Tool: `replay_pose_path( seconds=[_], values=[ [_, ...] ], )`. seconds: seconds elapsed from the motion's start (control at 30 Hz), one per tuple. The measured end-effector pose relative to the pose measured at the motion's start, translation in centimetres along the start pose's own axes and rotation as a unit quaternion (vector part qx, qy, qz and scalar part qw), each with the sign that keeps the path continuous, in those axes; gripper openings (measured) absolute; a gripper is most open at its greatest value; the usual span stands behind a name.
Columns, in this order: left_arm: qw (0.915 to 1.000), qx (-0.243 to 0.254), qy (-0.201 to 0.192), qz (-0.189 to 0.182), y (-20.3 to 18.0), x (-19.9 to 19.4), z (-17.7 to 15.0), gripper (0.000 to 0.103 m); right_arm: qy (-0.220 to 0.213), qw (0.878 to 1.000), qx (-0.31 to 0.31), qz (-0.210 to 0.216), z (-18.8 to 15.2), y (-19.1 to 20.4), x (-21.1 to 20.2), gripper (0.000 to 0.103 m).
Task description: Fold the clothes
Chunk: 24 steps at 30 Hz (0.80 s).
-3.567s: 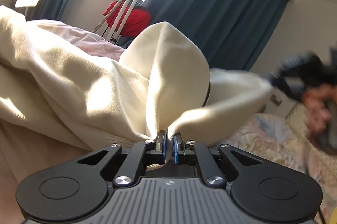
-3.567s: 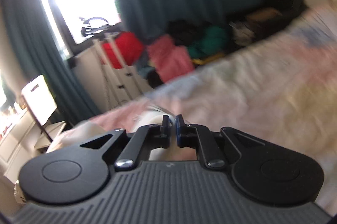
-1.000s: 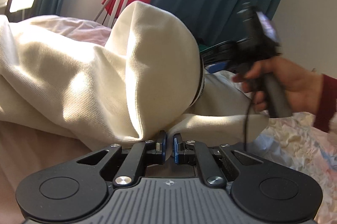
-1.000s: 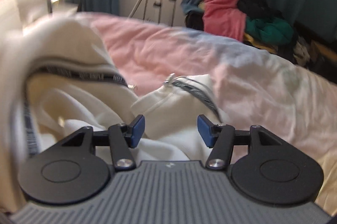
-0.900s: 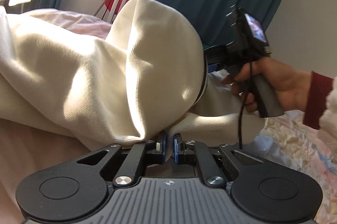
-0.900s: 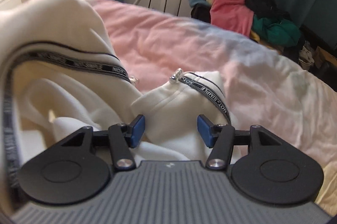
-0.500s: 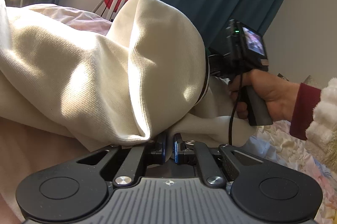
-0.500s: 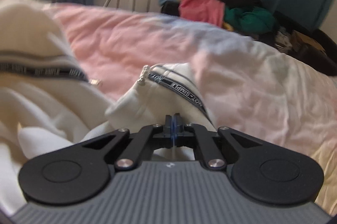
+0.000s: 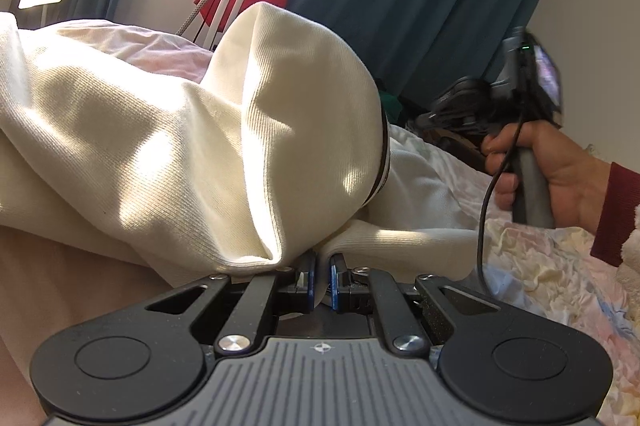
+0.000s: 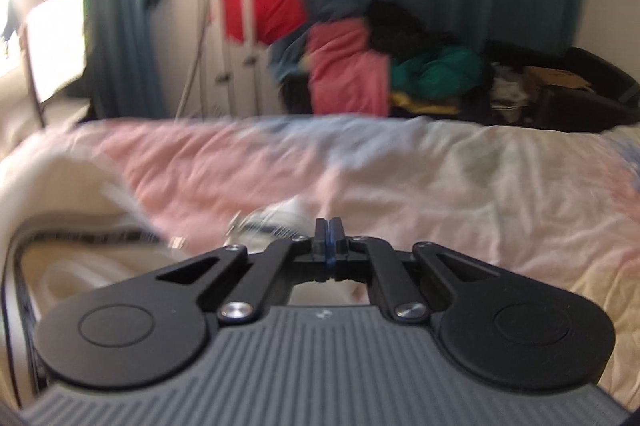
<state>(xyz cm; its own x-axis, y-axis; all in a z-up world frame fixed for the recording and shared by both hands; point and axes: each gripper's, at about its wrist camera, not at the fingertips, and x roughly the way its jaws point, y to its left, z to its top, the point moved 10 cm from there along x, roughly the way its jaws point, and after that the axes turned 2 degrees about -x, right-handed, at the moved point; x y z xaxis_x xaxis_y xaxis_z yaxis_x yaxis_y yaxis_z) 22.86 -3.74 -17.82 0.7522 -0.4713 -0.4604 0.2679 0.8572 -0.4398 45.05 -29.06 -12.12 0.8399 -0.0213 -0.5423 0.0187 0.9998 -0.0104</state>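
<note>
Left wrist view: left gripper (image 9: 321, 282) clamped on a pinch of the cream garment (image 9: 168, 146), bunched across centre and left of frame on the bed (image 9: 560, 266). Right hand (image 9: 560, 166) at right edge holding the other tool. Right wrist view, blurred: right gripper (image 10: 329, 246) pads pressed together; whether a thin hem sits between them, cannot tell. Garment heaped lower left, zipper tape showing. No finished fold visible; still early, spreading and all folds left.
</note>
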Motion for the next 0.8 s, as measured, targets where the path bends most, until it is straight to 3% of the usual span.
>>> replay_pose_path(
  seconds=[0.1,0.23,0.27,0.3,0.37,0.4,0.5,0.57,0.67,0.73,0.77,0.8],
  values=[
    [1.0000,-0.001,0.000,0.000,-0.1,0.0,0.0,0.008,0.012,0.999,0.033,0.019,-0.4,-2.0,-0.1,0.004],
    [1.0000,-0.003,0.001,0.000,0.4,-0.8,0.1,0.008,0.028,0.997,-0.019,0.068,-1.5,-0.2,0.0,0.008],
    [1.0000,-0.003,0.001,0.001,0.4,-0.8,0.3,0.008,0.036,0.995,-0.031,0.088,-1.8,0.8,0.2,0.017],
    [1.0000,-0.003,0.002,0.001,0.3,-0.5,0.4,0.008,0.044,0.992,-0.050,0.106,-2.2,2.0,0.3,0.041],
    [1.0000,-0.003,0.002,0.002,0.0,0.0,0.6,0.008,0.041,0.987,-0.102,0.114,-2.8,4.4,0.5,0.073],
    [1.0000,-0.003,0.003,0.002,0.0,0.1,0.6,0.008,0.038,0.984,-0.131,0.115,-3.0,5.6,0.7,0.075],
    [1.0000,-0.001,0.003,0.002,0.0,0.1,0.5,0.008,0.059,0.973,-0.192,0.114,-3.7,8.3,2.2,0.075],
    [1.0000,0.000,0.004,0.001,-0.1,0.6,0.4,0.008,0.092,0.967,-0.220,0.085,-4.6,9.1,4.1,0.075],
    [1.0000,0.001,0.005,-0.002,-0.3,1.2,0.4,0.008,0.174,0.968,-0.173,0.051,-6.3,8.4,6.9,0.074],
    [1.0000,0.002,0.006,-0.004,-0.6,1.2,0.6,0.008,0.162,0.976,-0.138,0.046,-5.8,7.4,6.5,0.069],
    [1.0000,0.001,0.005,-0.005,-0.6,1.3,0.6,0.008,0.155,0.979,-0.121,0.043,-5.5,6.9,6.2,0.042],
    [1.0000,0.000,0.005,-0.006,-0.5,1.4,0.5,0.007,0.149,0.983,-0.104,0.040,-5.2,6.4,6.0,0.010]
  ],
)
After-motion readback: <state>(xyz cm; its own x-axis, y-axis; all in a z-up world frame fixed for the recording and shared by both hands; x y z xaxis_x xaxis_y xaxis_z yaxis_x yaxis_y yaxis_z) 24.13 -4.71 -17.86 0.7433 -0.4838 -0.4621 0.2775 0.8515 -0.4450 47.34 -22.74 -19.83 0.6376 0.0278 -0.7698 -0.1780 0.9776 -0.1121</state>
